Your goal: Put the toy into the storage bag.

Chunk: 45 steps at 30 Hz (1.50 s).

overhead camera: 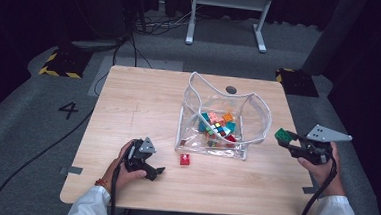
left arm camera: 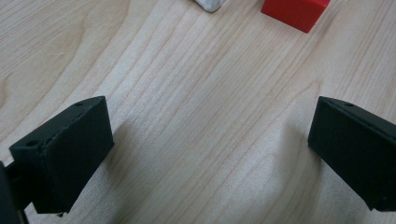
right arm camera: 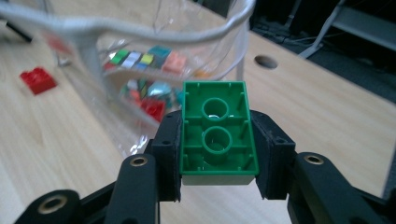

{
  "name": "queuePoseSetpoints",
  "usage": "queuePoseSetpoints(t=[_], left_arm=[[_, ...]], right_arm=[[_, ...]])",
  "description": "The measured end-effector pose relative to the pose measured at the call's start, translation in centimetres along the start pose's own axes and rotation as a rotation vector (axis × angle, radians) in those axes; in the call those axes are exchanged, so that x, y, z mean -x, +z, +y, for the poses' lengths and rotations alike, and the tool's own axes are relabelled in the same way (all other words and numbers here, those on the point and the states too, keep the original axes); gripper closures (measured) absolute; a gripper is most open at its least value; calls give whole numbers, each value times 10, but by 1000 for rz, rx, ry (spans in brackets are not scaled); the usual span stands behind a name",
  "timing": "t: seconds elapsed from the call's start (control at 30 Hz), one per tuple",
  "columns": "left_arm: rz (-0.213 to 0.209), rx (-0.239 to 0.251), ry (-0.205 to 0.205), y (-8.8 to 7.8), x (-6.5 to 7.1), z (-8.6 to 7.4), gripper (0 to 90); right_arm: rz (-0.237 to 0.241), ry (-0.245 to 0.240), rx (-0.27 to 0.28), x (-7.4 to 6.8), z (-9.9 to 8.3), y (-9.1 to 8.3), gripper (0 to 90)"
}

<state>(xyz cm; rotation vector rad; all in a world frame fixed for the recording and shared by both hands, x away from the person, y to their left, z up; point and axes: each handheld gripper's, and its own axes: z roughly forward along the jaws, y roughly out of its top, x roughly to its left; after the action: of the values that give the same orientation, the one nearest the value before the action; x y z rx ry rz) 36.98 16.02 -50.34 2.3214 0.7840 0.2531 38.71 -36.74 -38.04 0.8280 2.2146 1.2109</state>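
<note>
Pinching the green brick (right arm camera: 217, 133) between the right gripper (overhead camera: 287, 140) pads, hollow underside facing the camera, long axis running along the jaws. Hanging just off the right side of the clear bag (overhead camera: 254, 122), its open mouth lying ahead and to the left. Resting spread wide over bare table (left arm camera: 196, 140): left gripper (overhead camera: 155, 173), red brick (overhead camera: 185, 160) nearby.
</note>
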Motion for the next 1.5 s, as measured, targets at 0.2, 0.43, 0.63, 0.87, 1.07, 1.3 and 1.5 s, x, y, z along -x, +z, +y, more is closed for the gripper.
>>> queuePoseSetpoints(t=[0.2,0.43,0.63,0.87,1.07,1.3,1.5], left_arm=[[1,0,-1,0,0,0,1],[2,1,0,0,0,0,1],[1,0,-5,0,0,0,0],[1,1,-5,0,0,0,0],[1,0,-5,0,0,0,0],[1,0,-5,0,0,0,0],[1,0,-5,0,0,0,0]], right_arm=[[-17,11,24,12,23,-3,589],[-12,5,55,19,47,0,589],[2,-24,71,17,66,8,589],[41,-36,79,17,84,20,589],[58,-54,50,15,97,34,589],[115,-67,40,9,107,52,589],[152,-110,3,-2,115,69,589]])
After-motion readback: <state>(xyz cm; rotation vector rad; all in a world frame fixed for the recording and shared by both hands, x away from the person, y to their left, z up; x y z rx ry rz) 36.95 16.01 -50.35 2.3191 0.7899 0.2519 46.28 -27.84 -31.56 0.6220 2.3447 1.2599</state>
